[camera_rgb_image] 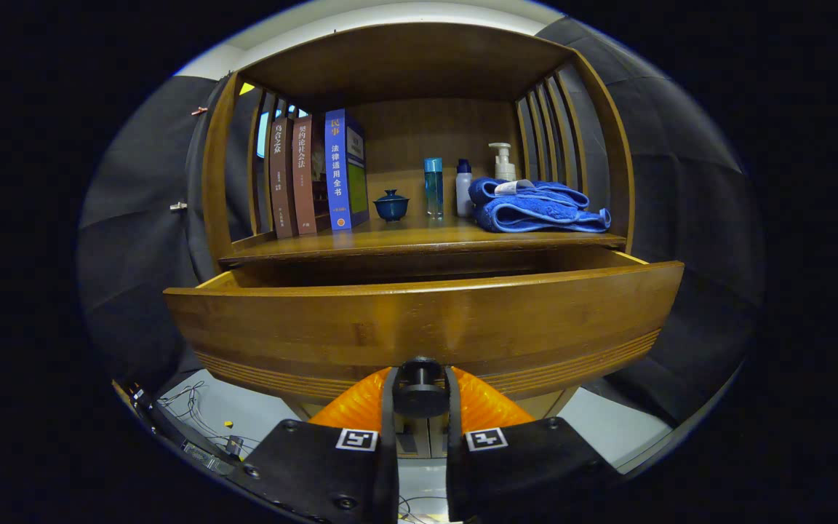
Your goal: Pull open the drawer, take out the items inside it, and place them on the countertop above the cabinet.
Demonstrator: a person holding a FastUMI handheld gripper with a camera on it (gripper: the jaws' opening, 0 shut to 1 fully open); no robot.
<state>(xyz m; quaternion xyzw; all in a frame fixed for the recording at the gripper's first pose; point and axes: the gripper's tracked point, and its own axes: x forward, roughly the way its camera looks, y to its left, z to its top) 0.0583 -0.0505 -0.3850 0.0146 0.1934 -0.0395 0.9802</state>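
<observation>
The wooden drawer [419, 327] stands pulled partway out of the cabinet, its front panel right ahead of me. Its dark round knob [420, 393] sits between my two fingers, and my gripper [420, 397] is shut on it. From this low angle the drawer's inside is hidden, so I cannot see any items in it. Above the drawer lies the wooden countertop [419, 236].
On the countertop stand three books [317, 175] at the left, a small blue lidded cup [391, 205], a blue-capped bottle [433, 185], a white bottle [464, 189], a pump bottle [503, 161] and a folded blue towel [535, 206]. Cables [193, 415] lie on the floor below left.
</observation>
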